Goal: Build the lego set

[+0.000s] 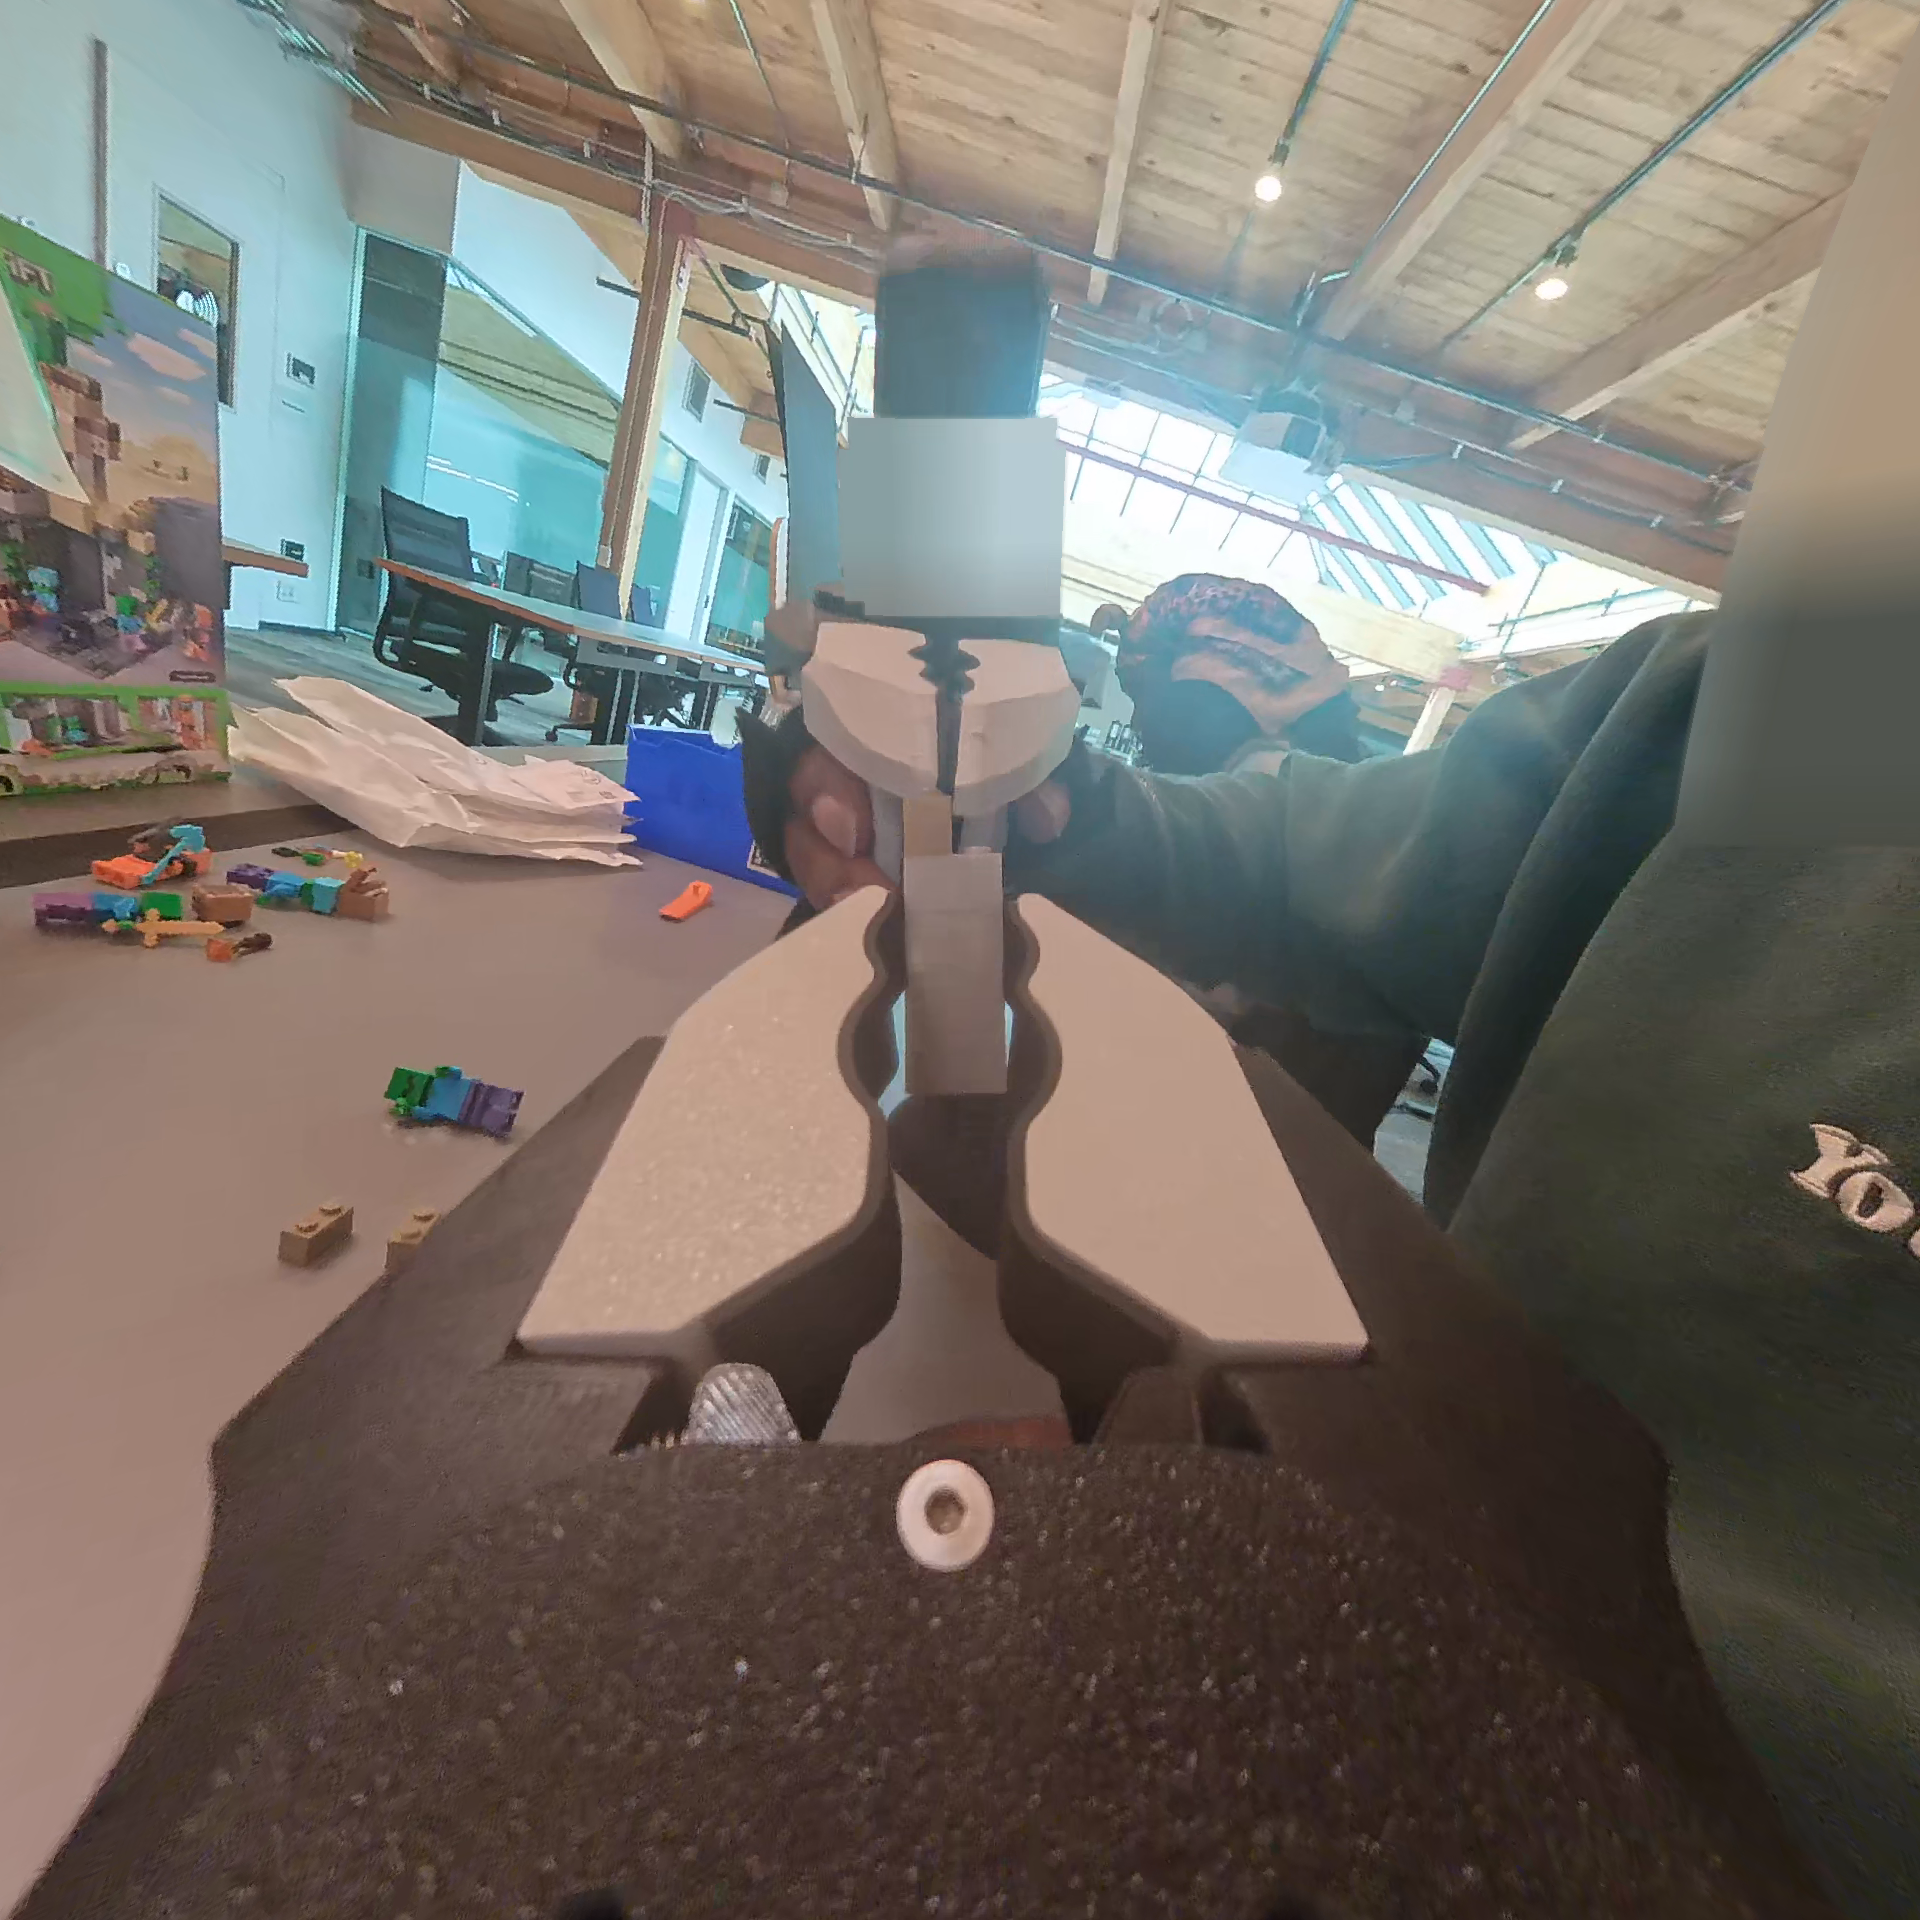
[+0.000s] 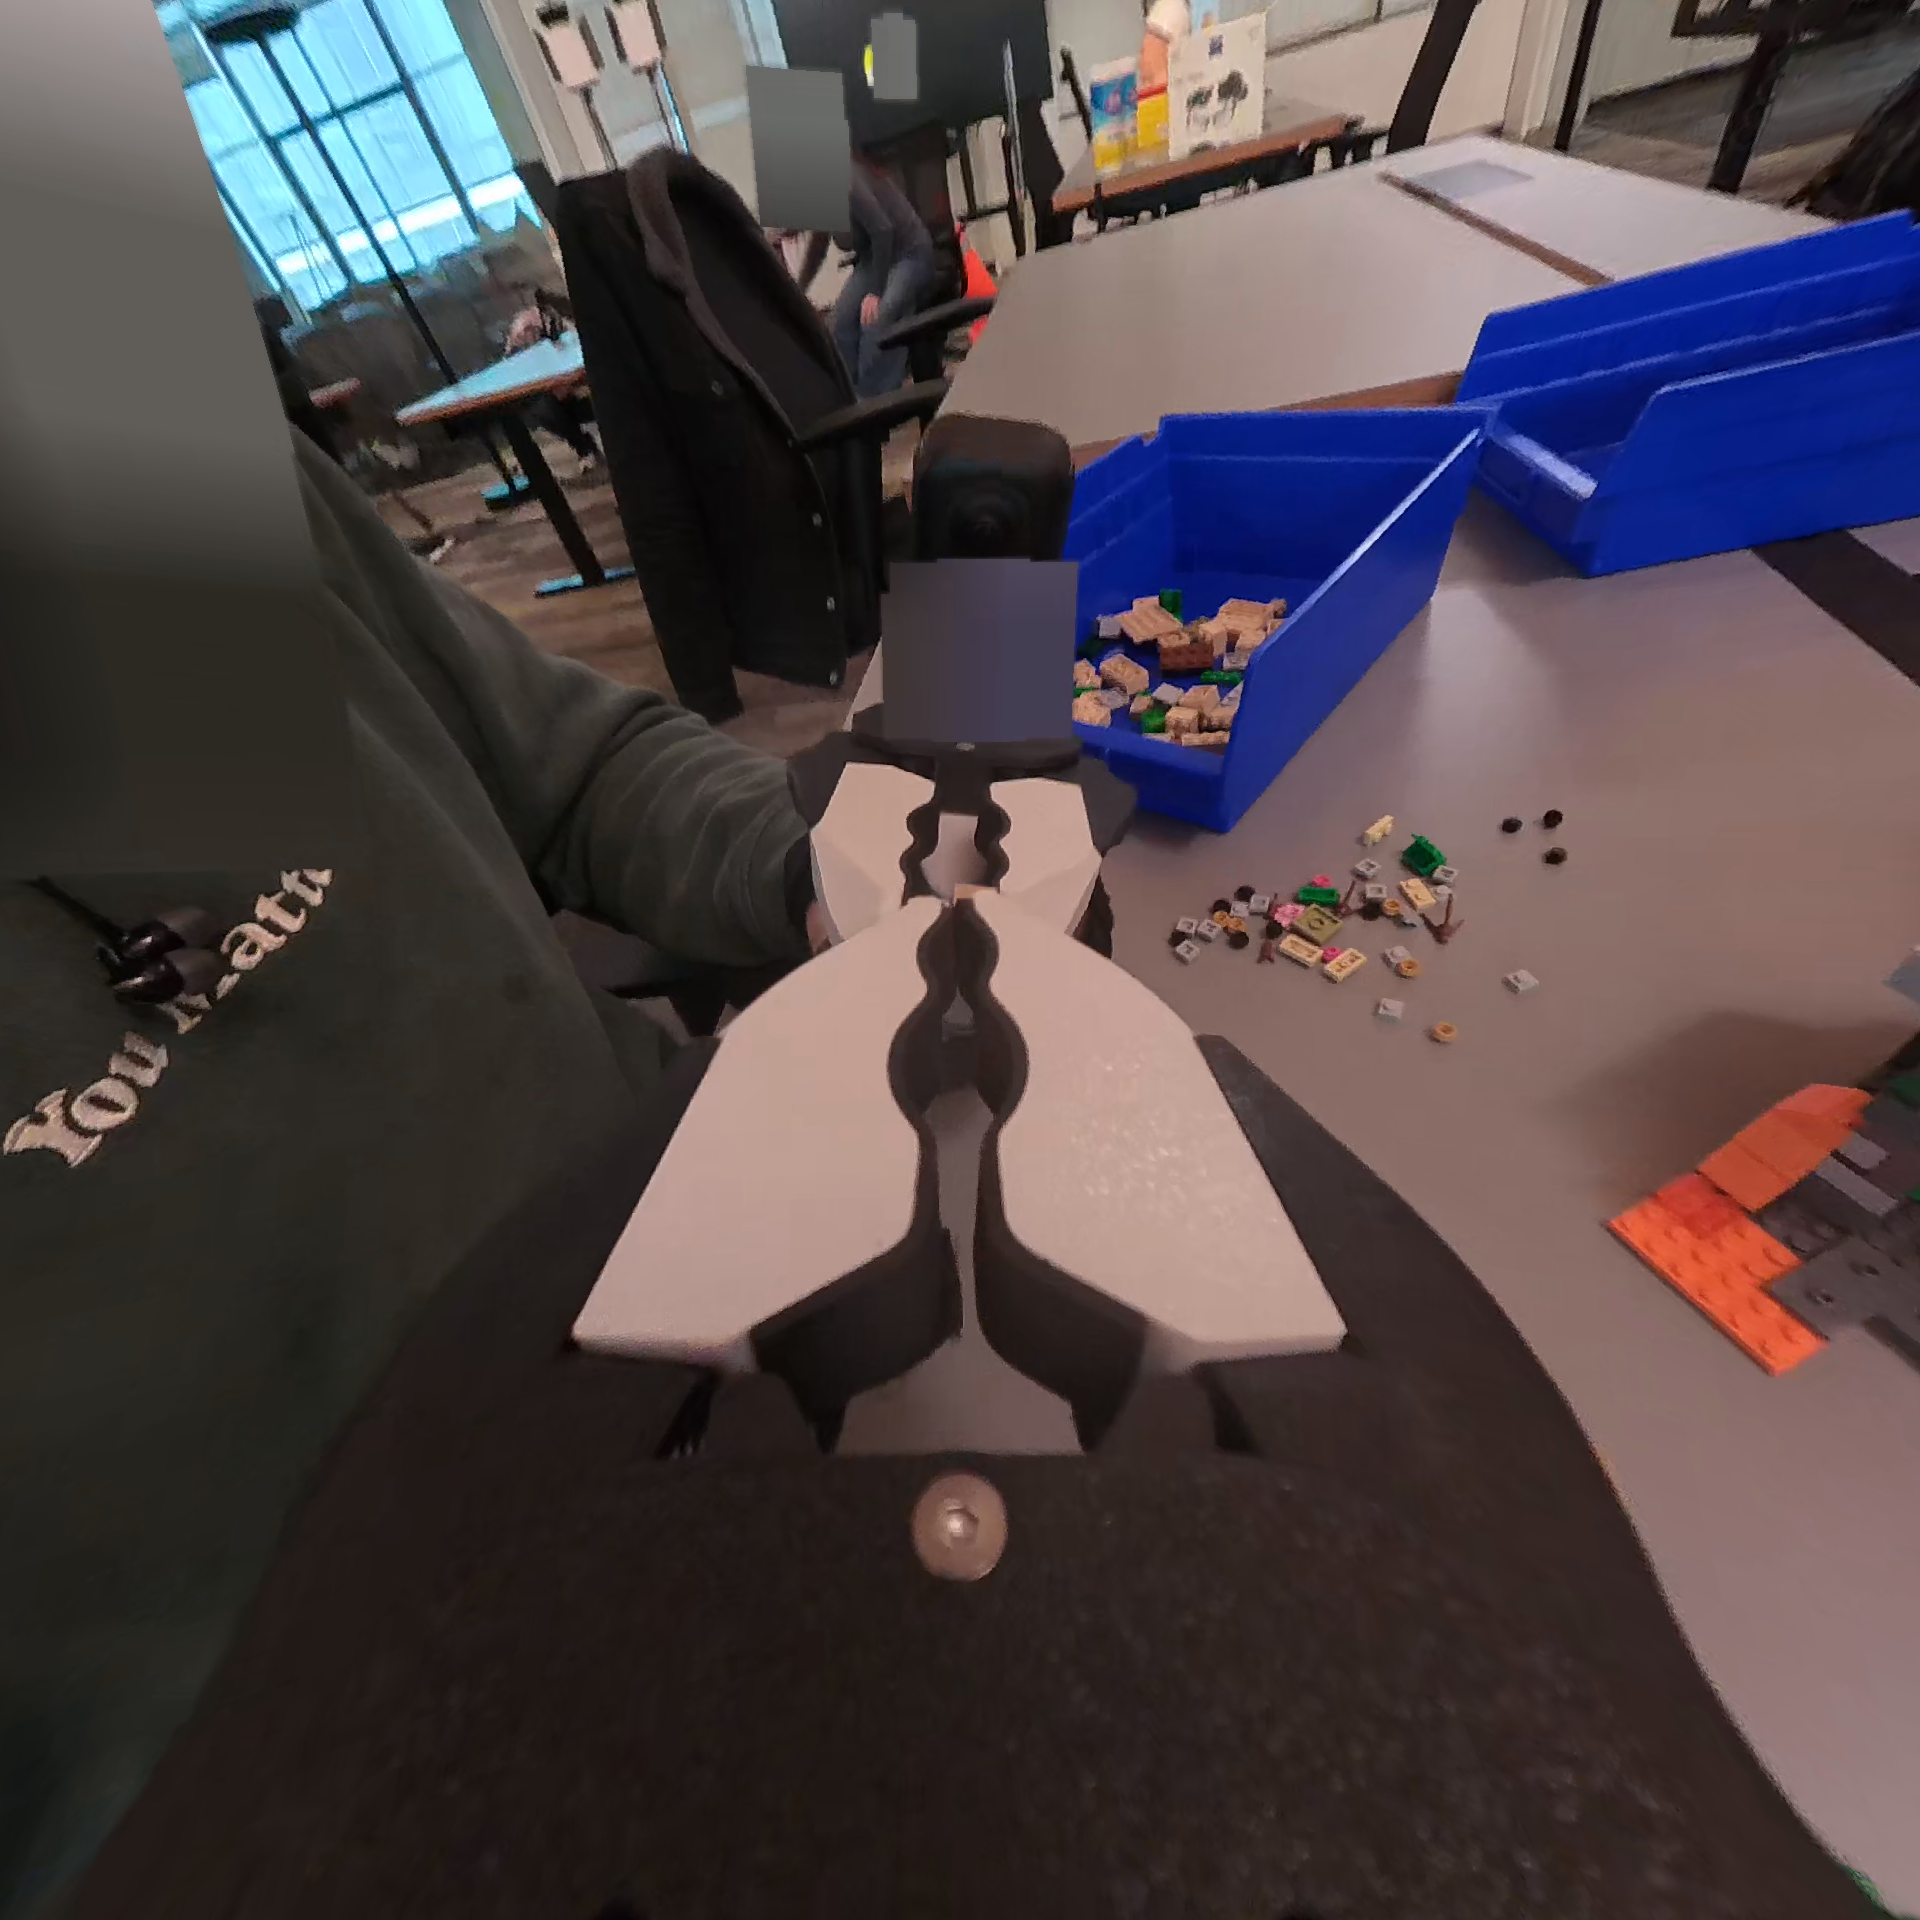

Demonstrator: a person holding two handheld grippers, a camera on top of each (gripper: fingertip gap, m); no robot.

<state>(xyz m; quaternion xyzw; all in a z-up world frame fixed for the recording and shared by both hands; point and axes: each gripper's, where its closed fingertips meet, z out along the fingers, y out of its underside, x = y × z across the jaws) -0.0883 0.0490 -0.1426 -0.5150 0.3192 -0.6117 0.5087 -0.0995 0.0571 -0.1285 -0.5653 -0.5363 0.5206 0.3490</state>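
The left gripper (image 1: pixel 951 914) was closed on a grey block (image 1: pixel 954 977), both pads pressing its sides, held in the air facing the right gripper (image 2: pixel 953 906). That one's jaws were shut on a small tan piece (image 1: pixel 928 826) nipped only at the very fingertips, just beyond the block's far end. With so shallow a bite, any sideways push against the block would likely twist the tan piece free, dropping it towards the grey table (image 2: pixel 1558 727).
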